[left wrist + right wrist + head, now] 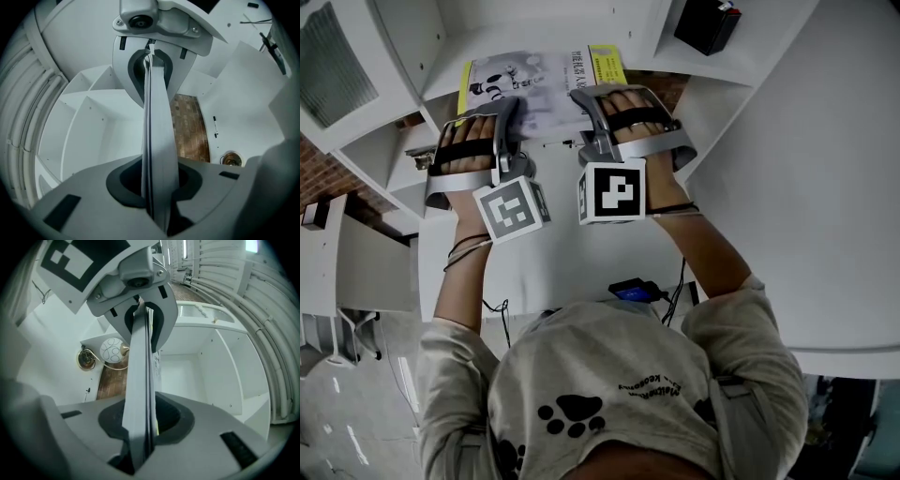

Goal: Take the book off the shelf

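Book (546, 86) upper centre of head view, flat before white shelf (405, 42) — left gripper (508, 117) clenched on its left edge, right gripper (586, 108) clenched on its right edge.

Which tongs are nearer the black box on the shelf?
Right: right tongs clamp the yellow-white book below-left of the black box; left tongs clamp it farther left.

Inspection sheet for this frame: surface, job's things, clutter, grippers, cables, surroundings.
Surface: white desk below the grippers.
Job's things: book, held flat in front of the white shelf unit.
Clutter: black box in an upper shelf compartment.
Grippers: left gripper and right gripper both have jaws shut on the book's near edge.
Cables: dark cable beside a blue device at the desk's edge.
Surroundings: brick surface at left.
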The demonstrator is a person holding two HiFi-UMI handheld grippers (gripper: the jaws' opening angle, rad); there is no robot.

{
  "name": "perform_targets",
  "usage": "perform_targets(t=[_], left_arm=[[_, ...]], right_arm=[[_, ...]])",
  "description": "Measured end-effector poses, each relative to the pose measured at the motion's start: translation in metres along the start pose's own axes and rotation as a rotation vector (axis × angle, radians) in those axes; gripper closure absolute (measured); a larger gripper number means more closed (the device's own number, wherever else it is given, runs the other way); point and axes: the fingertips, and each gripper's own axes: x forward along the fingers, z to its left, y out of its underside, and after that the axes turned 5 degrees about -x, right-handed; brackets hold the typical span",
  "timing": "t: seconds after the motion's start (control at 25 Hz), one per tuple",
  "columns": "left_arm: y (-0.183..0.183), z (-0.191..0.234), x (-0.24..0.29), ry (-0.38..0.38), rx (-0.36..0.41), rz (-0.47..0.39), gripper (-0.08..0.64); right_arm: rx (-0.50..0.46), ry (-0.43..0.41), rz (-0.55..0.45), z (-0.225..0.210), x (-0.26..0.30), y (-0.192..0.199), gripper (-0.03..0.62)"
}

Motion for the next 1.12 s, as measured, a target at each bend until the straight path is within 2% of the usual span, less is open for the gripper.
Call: perform_targets(t=[0.28, 0.4, 0.6, 1.12], left_arm=[[-0.019, -0.003, -0.041, -0.026, -0.013, -0.001, 0.482], [-0.021, -0.002, -0.054, -0.009, -0.026, -0.003, 0.483], [-0.018, -0.027, -0.066, 0.079, -0.037, 0.000, 0.477], [0.003, -0.090, -0.110, 0.192, -0.046, 0.005, 0.477]], right_arm=[[0.015, 0.052, -0.012, 0.003, -0.045, 0.000, 0.512], [0.035, 0.066, -0.023, 0.000, -0.058, -0.002, 0.514], [0.066, -0.017, -0.038, 0.025, -0.065, -0.010, 0.511], [0.130, -0.112, -0.038, 0.092, -0.094, -0.046, 0.511]])
